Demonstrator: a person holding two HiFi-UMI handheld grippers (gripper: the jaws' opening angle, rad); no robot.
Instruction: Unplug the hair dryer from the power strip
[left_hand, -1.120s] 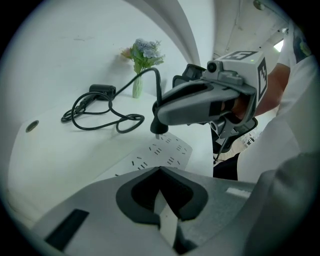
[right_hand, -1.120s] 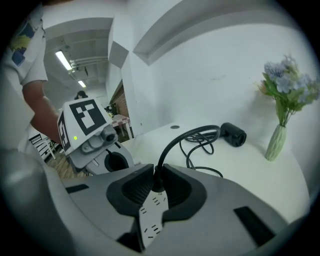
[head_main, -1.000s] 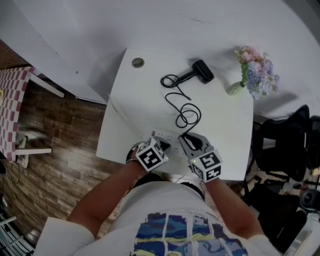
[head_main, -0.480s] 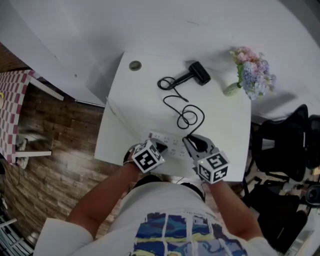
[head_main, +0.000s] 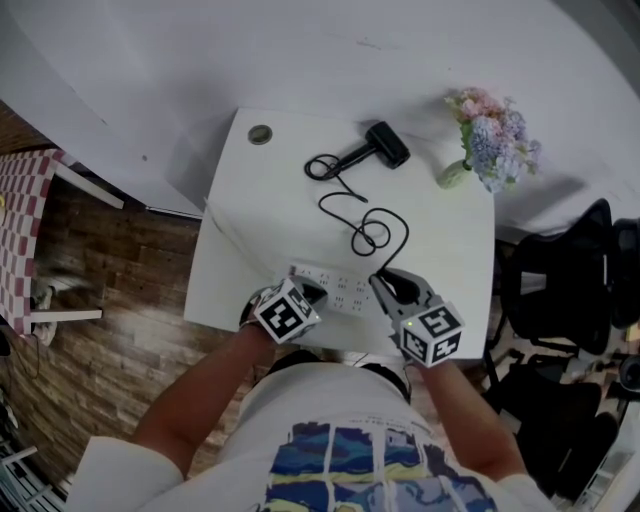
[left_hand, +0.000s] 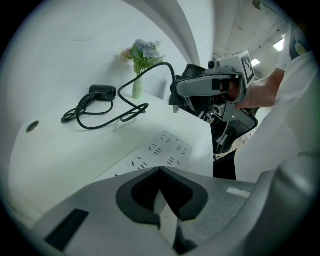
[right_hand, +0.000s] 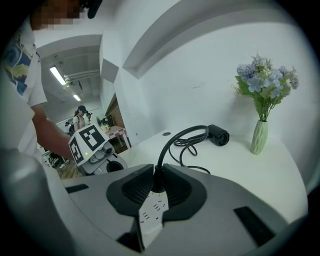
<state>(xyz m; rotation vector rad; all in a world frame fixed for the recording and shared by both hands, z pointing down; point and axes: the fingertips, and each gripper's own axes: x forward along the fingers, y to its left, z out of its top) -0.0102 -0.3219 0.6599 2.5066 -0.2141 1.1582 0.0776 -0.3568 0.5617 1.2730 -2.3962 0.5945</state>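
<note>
Progress is looking nearly complete. The right gripper (head_main: 388, 287) is clamping its fingers on the black plug (right_hand: 157, 183) at the end of the hair dryer's cord (head_main: 372, 228). In the left gripper view that plug is hanging above the white power strip (left_hand: 162, 150), with a metal prong showing beneath it and apart from the sockets. Judging by that, the plug is sitting free of the strip.

The left gripper (left_hand: 160, 171) is resting at the strip's near end with its fingers together and nothing between them. The strip is lying just under the tips, but whether they are pressing it down I cannot tell.

The hair dryer (head_main: 386, 144) itself is lying at the far side of the surface, well apart from both grippers, its cord looping back toward the right gripper. What is probably remaining is only carrying the plug clear, setting it down and letting the strip go.

A white tabletop is serving as the surface (head_main: 450, 250), standing against a white wall. A round cable grommet (head_main: 260, 134) is sitting near its far left corner, and a pale vase of blue and pink flowers (head_main: 487, 135) is standing at its far right corner. Wood-plank flooring (head_main: 110, 300) is showing to the left, and a black chair (head_main: 560, 280) is standing to the right.
</note>
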